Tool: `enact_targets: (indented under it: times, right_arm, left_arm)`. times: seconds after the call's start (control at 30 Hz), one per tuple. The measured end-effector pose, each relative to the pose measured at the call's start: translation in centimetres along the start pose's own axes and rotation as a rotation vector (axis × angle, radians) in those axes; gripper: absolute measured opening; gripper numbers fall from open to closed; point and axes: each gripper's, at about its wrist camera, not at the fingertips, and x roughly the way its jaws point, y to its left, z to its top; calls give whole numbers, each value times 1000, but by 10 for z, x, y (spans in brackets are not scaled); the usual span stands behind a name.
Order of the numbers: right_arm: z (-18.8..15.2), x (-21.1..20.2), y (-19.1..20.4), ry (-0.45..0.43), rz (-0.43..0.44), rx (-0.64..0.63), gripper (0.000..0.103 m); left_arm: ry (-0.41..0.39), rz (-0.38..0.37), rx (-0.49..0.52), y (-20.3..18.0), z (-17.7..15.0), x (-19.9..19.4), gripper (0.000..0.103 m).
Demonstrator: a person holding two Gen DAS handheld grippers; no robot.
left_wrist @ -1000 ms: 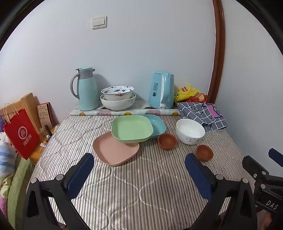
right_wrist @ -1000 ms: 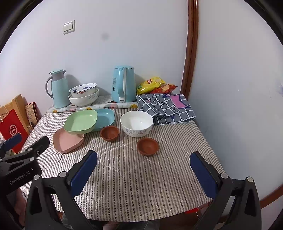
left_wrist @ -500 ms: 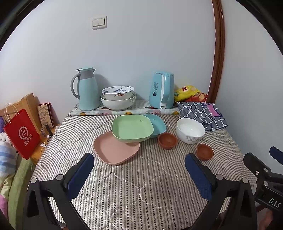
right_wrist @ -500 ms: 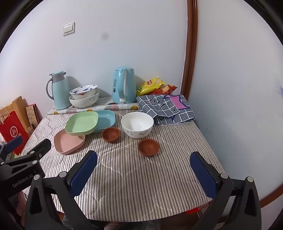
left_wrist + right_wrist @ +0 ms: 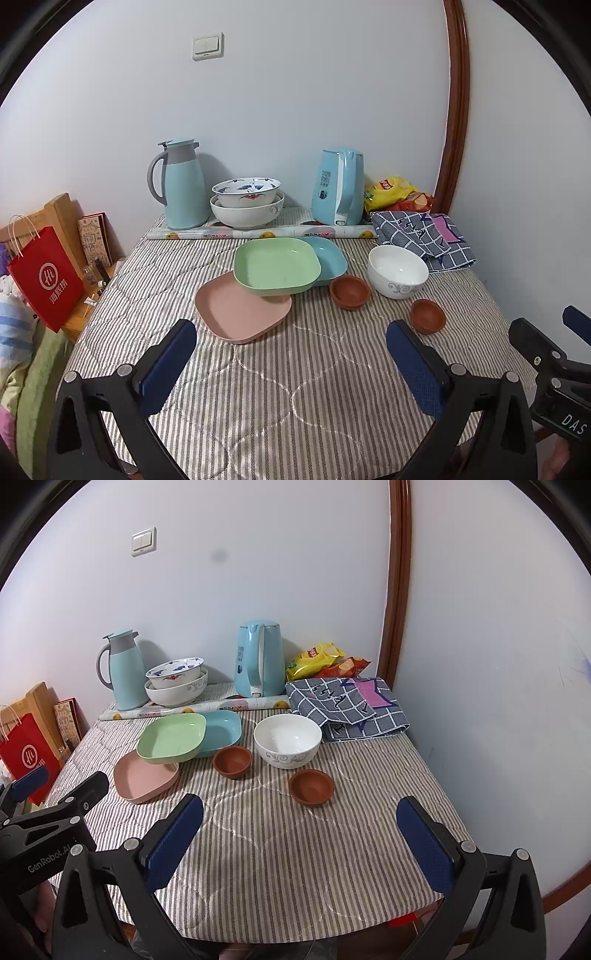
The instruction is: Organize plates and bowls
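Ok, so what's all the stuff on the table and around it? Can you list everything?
square plates: 3, pink, green, blue, overlapping mid-table
small bowls: 2, brown, one beside the plates, one nearer the right edge
white bowl: 1, right of the plates
patterned bowls: 2, white, stacked at the back
jug: 1, light blue, back left
kettle: 1, light blue, back
snack bags: yellow and red, back right corner
checked cloth: 1, grey, back right
paper bag: 1, red, left of the table
left tongs: open, empty
right tongs: open, empty
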Motion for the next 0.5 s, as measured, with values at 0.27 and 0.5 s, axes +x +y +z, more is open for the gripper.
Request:
enact_targets:
  times: [0.27,0.5]
  right_arm:
    - [-2,0,0,-3,0,5,103]
    - [-1,0,0,-4,2,8,103]
  left_arm:
    - [-1,2,2,1,-1,0,103]
    - [-2,2,2,1,0,-1,103]
